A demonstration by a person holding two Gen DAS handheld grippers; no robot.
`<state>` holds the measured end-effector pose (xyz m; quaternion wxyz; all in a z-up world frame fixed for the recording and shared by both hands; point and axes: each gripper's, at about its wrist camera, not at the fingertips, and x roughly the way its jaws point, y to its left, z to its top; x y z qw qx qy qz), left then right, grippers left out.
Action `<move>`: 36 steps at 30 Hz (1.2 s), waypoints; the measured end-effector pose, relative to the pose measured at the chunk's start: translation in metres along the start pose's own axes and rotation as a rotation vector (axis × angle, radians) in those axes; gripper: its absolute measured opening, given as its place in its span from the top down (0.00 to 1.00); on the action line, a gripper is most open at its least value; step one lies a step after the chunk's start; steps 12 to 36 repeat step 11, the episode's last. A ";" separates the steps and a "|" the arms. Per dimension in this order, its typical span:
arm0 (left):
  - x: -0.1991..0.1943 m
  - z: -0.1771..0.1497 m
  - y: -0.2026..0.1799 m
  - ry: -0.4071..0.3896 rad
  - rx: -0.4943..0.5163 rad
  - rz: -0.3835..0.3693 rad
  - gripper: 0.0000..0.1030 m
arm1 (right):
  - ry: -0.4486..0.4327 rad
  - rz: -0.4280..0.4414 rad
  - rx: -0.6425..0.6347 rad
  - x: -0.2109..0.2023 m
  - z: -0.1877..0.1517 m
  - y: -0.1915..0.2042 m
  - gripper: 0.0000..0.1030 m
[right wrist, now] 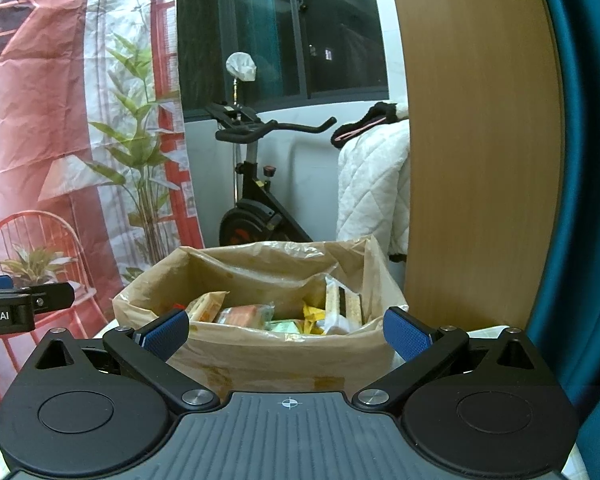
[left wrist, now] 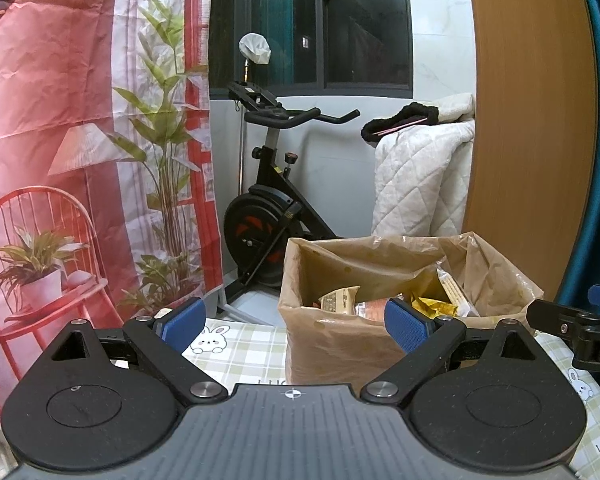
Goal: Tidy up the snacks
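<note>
Both tools gape wide, empty. The right tool (right wrist: 286, 330) faces the bag (right wrist: 260, 356) of snacks (right wrist: 244, 314) just ahead; the left tool (left wrist: 296, 322) has it ahead, slightly right. The thin rim could snag a finger, I judge, tipping it. Bench (left wrist: 240, 344) edge lies near; open room above.

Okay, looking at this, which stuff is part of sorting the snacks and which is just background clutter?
Part of the job:
brown bag
snack packets inside it
left claw, open
right claw, open

Just lying about:
exercise bike
white quilt
printed backdrop
</note>
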<state>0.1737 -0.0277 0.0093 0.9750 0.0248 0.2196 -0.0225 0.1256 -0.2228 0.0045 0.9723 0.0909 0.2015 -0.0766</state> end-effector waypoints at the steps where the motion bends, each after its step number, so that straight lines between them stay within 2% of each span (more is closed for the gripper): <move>1: 0.000 0.000 0.000 -0.001 0.000 0.000 0.06 | 0.000 -0.001 0.000 0.000 0.000 0.000 0.00; 36: 0.002 -0.002 0.001 0.001 0.001 -0.010 0.06 | 0.002 -0.003 -0.002 0.001 0.000 -0.001 0.00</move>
